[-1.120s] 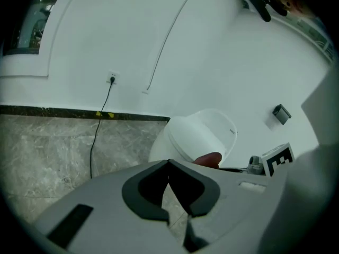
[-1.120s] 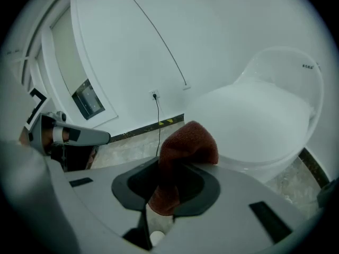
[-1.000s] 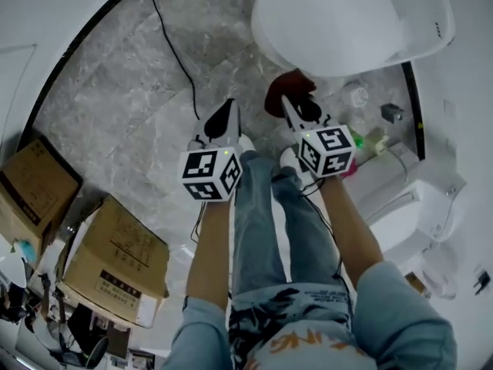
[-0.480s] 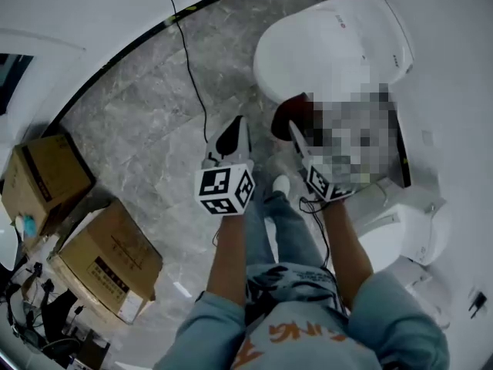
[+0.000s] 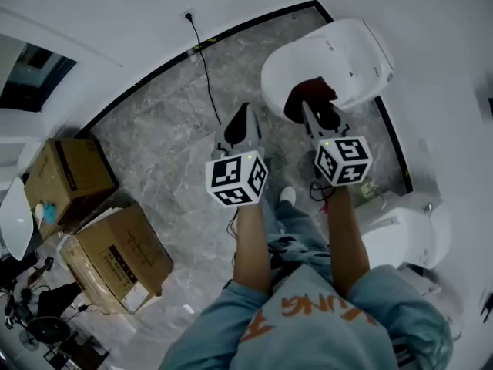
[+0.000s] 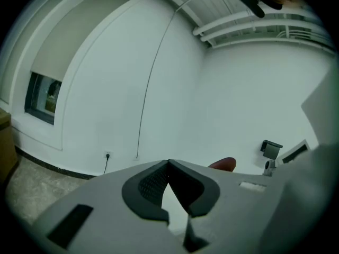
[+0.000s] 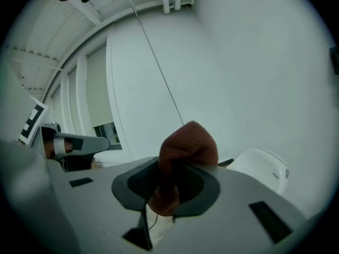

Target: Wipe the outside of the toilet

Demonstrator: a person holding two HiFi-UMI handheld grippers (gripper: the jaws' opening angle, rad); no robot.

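The white toilet (image 5: 339,56) stands with its lid closed at the top right of the head view, and its lid (image 7: 263,169) also shows at the right of the right gripper view. My right gripper (image 5: 310,108) is shut on a dark red cloth (image 5: 308,97), which hangs over the near edge of the lid. From the gripper's own camera, the cloth (image 7: 186,150) bulges up between the jaws of my right gripper (image 7: 169,168). My left gripper (image 5: 243,122) hovers over the floor left of the toilet. There my left gripper (image 6: 168,165) is shut with nothing held.
Two cardboard boxes (image 5: 115,257) (image 5: 71,174) sit on the grey marble floor (image 5: 162,137) at the left. A black cable (image 5: 205,64) runs from a wall socket (image 5: 189,15) across the floor. Another white fixture (image 5: 404,233) stands at the right, beside the person's legs.
Both grippers have risen and moved toward the toilet. The cloth went from over the floor in front of the bowl to over the lid's near edge.
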